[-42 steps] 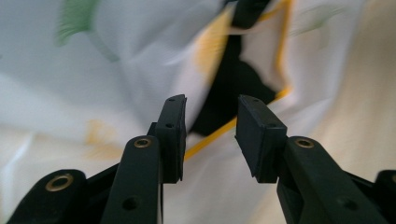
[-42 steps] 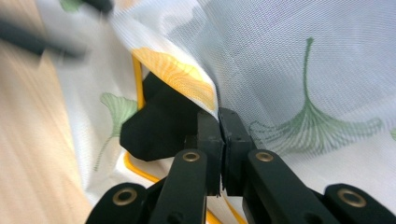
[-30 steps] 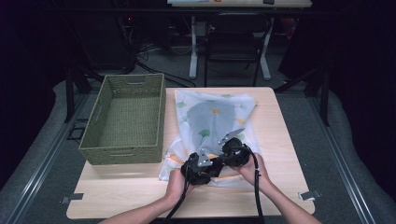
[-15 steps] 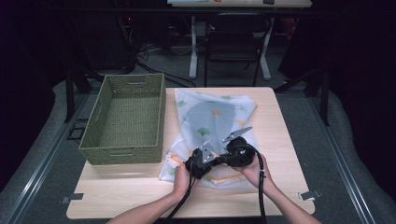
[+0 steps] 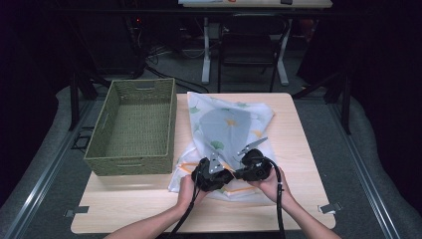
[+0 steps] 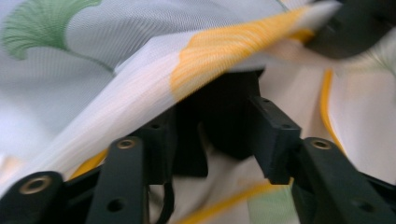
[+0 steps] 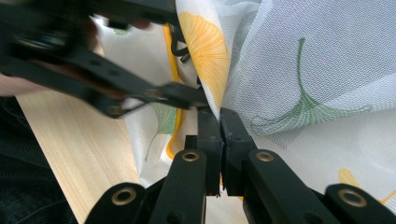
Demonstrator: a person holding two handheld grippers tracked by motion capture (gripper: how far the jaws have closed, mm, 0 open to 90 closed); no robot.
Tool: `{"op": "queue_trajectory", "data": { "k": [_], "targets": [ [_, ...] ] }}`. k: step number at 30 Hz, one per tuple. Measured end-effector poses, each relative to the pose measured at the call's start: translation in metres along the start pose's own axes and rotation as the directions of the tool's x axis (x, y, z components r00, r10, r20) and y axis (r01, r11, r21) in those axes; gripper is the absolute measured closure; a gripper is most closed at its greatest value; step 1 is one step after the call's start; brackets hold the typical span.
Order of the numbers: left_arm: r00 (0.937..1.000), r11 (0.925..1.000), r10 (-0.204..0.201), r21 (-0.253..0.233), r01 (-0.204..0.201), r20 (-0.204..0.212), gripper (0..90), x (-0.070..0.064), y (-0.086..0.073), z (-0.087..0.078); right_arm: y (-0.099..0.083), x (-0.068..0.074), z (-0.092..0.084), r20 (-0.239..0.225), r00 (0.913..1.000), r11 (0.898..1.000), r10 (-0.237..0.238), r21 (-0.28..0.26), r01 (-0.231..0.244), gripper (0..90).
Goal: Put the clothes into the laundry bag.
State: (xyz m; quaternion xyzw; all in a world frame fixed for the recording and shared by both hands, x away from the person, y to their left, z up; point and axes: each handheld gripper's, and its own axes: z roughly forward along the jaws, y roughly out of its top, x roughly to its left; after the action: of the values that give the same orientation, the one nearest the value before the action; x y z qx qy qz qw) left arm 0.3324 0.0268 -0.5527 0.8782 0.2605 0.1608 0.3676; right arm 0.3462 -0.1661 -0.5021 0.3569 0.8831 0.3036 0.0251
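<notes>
A thin printed cloth [image 5: 231, 130], white with green and yellow leaf shapes, lies spread on the table [image 5: 298, 149] just to the right of an empty woven basket [image 5: 133, 127], and both grippers meet at its near edge, close together. The right gripper [image 7: 219, 122] has its fingers [image 7: 208, 135] pressed together on a fold of the cloth, which rises out of the pinch in a narrow peak. The left gripper [image 6: 212, 121] has its fingers [image 6: 275, 133] apart, with a yellow-patterned fold draped across and over them; in its own view I cannot tell that they bear on the fabric at all. That is where the risk seems to lie: if the hands lift or part now, the cloth hangs from the right pinch alone and the left side likely slides off the open fingers, so the edge sags and any fold goes crooked. The right hold takes only a small bite near the tips, and a sheer, slippery weave could creep out under a sideways tug. With the two grippers nearly touching, the left fingers could also close on the right gripper's linkage, or catch several bunched layers instead of a single edge. A trailing cable [image 5: 278, 204] runs near the cloth's near edge and might drag it.
</notes>
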Motion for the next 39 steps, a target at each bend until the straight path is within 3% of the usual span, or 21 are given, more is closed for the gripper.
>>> {"op": "queue_trajectory", "data": {
  "k": [6,9,10,12,15,16,18,19,20,22,25,26,28,29,30,32,33,37,39],
  "targets": [
    [0.9986,0.9985,0.052,0.018,-0.052,0.007,50.0,0.001,-0.008,-0.031,0.001,0.001,-0.001,0.003,1.0000,1.000,-0.008,-0.005,0.009,88.4],
    [0.9944,0.9951,0.098,-0.009,-0.098,-0.039,50.0,0.001,-0.011,-0.046,0.001,0.002,-0.003,0.007,0.9999,1.000,-0.011,-0.009,0.012,88.4],
    [0.9908,0.9932,0.112,-0.021,-0.114,-0.076,50.0,0.003,-0.012,-0.051,0.002,0.002,-0.004,0.008,0.9998,1.000,-0.015,-0.010,0.016,88.4],
    [0.9875,0.9936,0.105,-0.028,-0.109,-0.117,48.9,0.011,-0.013,-0.054,0.002,0.002,-0.005,0.008,0.9999,1.000,-0.015,-0.016,0.015,88.4],
    [0.9796,0.9910,0.133,0.036,-0.129,-0.151,51.2,0.024,-0.012,-0.046,0.003,0.002,-0.007,0.012,0.9997,1.000,-0.022,-0.022,0.022,88.4],
    [0.9803,0.9916,0.126,0.045,-0.121,-0.152,53.1,0.028,-0.012,-0.041,0.003,0.002,-0.007,0.011,0.9997,0.999,-0.020,-0.025,0.020,88.4],
    [0.9849,0.9913,0.126,0.054,-0.120,-0.119,69.0,0.037,-0.012,-0.034,0.003,0.002,-0.008,0.011,0.9997,0.999,-0.020,-0.024,0.021,88.3],
    [0.9866,0.9894,0.133,0.070,-0.127,-0.094,82.4,0.039,-0.011,-0.033,0.003,0.002,-0.008,0.007,0.9997,0.999,-0.022,-0.024,0.022,88.3],
    [0.9861,0.9884,0.140,0.073,-0.133,-0.090,87.0,0.041,-0.011,-0.032,0.003,0.002,-0.008,0.006,0.9997,0.999,-0.022,-0.024,0.022,88.3],
    [0.9891,0.9867,0.141,0.087,-0.137,-0.041,89.9,0.042,-0.010,-0.033,0.002,0.001,-0.008,0.007,0.9997,1.000,-0.024,-0.018,0.024,88.3],
    [0.9873,0.9859,0.153,0.074,-0.150,-0.041,90.0,0.042,-0.011,-0.037,0.002,0.000,-0.009,0.005,0.9996,0.999,-0.029,-0.015,0.030,88.3],
    [0.9874,0.9870,0.152,0.060,-0.149,-0.044,89.8,0.043,-0.011,-0.039,0.002,0.000,-0.009,0.008,0.9996,0.999,-0.028,-0.018,0.028,88.3],
    [0.9889,0.9879,0.144,0.065,-0.141,-0.038,69.9,0.043,-0.008,-0.040,0.003,0.000,-0.010,0.006,0.9996,0.999,-0.026,-0.023,0.027,88.2],
    [0.9880,0.9888,0.143,0.052,-0.140,-0.059,59.2,0.041,-0.007,-0.040,0.003,0.001,-0.011,0.006,0.9997,0.999,-0.025,-0.024,0.025,88.3],
    [0.9869,0.9871,0.151,0.062,-0.148,-0.056,52.7,0.040,-0.006,-0.039,0.003,0.001,-0.011,0.007,0.9995,0.999,-0.030,-0.027,0.030,88.3],
    [0.9835,0.9838,0.168,0.076,-0.163,-0.067,50.8,0.039,-0.004,-0.034,0.004,0.002,-0.011,0.006,0.9995,0.999,-0.032,-0.028,0.032,88.3],
    [0.9823,0.9813,0.177,0.089,-0.171,-0.062,53.5,0.040,-0.004,-0.031,0.004,0.002,-0.011,0.005,0.9994,0.999,-0.035,-0.028,0.035,88.3],
    [0.9828,0.9806,0.181,0.084,-0.177,-0.039,82.6,0.043,-0.006,-0.025,0.004,0.003,-0.012,0.005,0.9994,0.999,-0.034,-0.025,0.034,88.2],
    [0.9798,0.9770,0.199,0.080,-0.198,-0.013,89.5,0.043,-0.006,-0.030,0.003,0.003,-0.012,0.003,0.9994,0.999,-0.035,-0.020,0.035,88.2]
  ]
}}
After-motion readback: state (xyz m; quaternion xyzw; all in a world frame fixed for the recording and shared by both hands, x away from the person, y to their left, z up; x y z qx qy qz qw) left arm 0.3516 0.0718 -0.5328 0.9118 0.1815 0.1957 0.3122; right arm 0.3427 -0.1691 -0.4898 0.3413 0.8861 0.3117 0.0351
